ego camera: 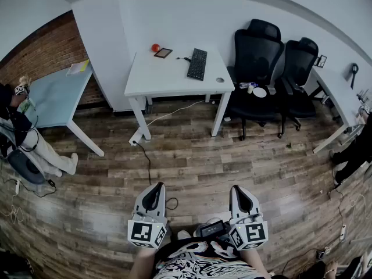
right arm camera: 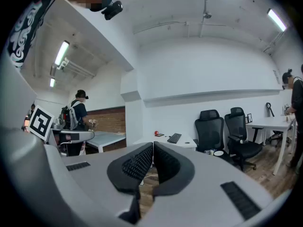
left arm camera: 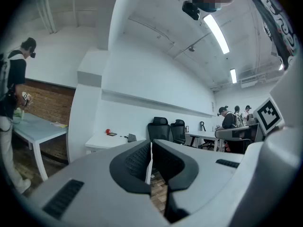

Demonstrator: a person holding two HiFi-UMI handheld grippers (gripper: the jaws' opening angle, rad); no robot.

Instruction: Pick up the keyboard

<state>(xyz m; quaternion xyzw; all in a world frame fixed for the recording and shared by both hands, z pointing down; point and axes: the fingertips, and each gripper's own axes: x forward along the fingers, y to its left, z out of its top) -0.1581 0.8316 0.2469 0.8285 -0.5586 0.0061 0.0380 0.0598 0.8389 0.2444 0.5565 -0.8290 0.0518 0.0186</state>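
Our left gripper (ego camera: 155, 188) and right gripper (ego camera: 238, 189) are both pressed together, empty, and level by our body. The keyboard (ego camera: 197, 64) lies on the white table (ego camera: 168, 80), well apart from us. Risks: arriving with jaws closed, we'd likely shove it. The floor cable (ego camera: 149, 158) could trip us.

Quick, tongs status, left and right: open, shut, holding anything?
Left tongs: closed, holding nothing.
Right tongs: closed, holding nothing.
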